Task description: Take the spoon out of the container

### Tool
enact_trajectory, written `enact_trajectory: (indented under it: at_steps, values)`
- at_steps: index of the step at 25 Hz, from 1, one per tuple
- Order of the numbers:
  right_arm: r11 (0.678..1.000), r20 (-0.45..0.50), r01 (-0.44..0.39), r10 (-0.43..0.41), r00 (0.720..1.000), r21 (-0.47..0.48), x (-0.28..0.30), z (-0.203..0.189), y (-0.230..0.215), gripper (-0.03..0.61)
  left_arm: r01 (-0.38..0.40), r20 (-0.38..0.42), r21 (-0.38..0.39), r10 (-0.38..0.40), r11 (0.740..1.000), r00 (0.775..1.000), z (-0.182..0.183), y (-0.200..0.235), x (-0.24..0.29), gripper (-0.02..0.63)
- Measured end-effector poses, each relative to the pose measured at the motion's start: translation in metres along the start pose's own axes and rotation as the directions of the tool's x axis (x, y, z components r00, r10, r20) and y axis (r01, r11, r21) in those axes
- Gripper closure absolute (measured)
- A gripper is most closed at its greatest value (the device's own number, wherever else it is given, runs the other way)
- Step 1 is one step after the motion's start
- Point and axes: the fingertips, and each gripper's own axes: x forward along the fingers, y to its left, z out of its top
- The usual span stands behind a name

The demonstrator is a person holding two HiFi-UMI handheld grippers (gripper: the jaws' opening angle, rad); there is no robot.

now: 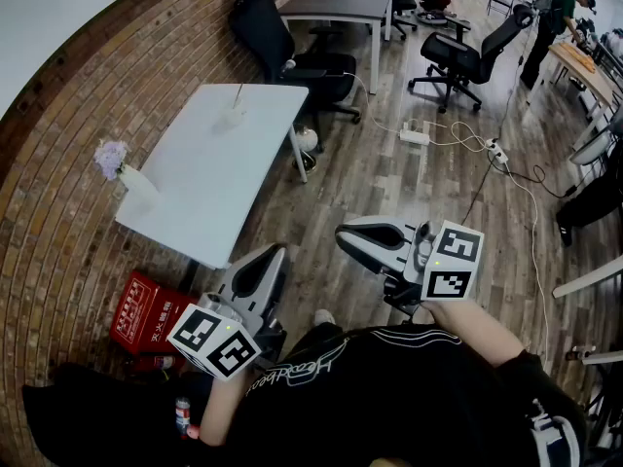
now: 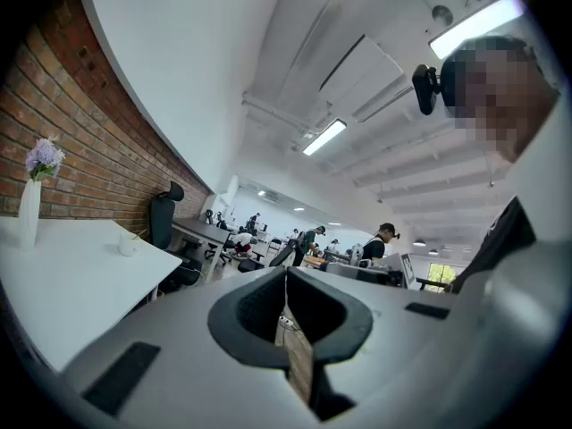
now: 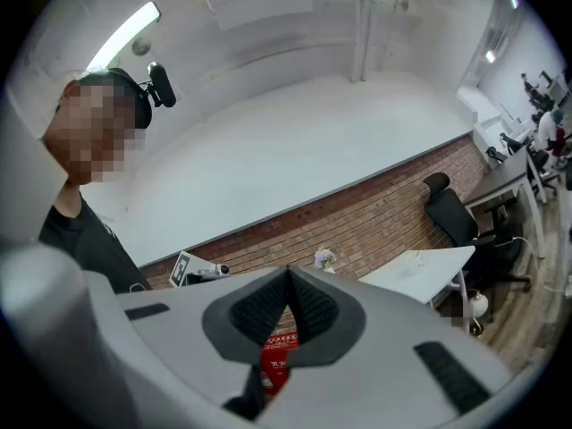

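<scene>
Grippers you are holding close to your body, left gripper (image 1: pixel 275 254) and right gripper (image 1: pixel 346 236) both clenched empty, spoon (image 1: pixel 238 94) sticking up from white container (image 1: pixel 231 117) near the far edge of the desk (image 1: pixel 209 178).

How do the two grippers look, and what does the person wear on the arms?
Both the left gripper and the right gripper are light grey shells with dark padded tongs. Each carries a white cube with black square markers. The person wears a black top with thin white lines.
</scene>
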Motion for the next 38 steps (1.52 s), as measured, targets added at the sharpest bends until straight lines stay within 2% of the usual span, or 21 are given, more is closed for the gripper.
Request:
enact_trajectory:
  at_steps: [11,16,19,23,30,38]
  values:
    - [1.0,-0.024,0.024,-0.024,0.999,0.005,-0.003,-0.011,-0.007,0.581,0.012,-0.016,0.041,-0.012,0.999,1.0,-0.006,-0.005,0.006,0.606]
    - [0.999,-0.031,0.031,-0.031,0.999,0.015,-0.004,-0.024,-0.027,0.581,0.005,-0.022,0.015,-0.005,1.0,1.0,-0.022,0.008,0.021,0.606]
    - [0.998,-0.038,0.035,-0.033,0.999,0.06,0.003,-0.03,-0.05,0.581,0.01,-0.023,0.013,-0.01,1.0,1.0,-0.024,0.025,0.035,0.606]
    - [0.99,-0.053,0.048,-0.041,0.998,0.129,0.029,-0.015,-0.099,0.581,0.017,-0.031,-0.005,-0.017,1.0,0.999,-0.003,0.068,0.068,0.606]
    - [0.987,-0.082,0.077,-0.066,0.994,0.143,0.09,0.01,-0.197,0.581,0.022,-0.061,-0.029,-0.024,0.999,0.998,0.032,0.164,0.136,0.606]
    - [0.991,-0.079,0.048,-0.039,0.996,0.124,0.182,0.063,-0.309,0.581,-0.017,-0.063,-0.024,0.016,1.0,0.998,0.096,0.288,0.202,0.606]
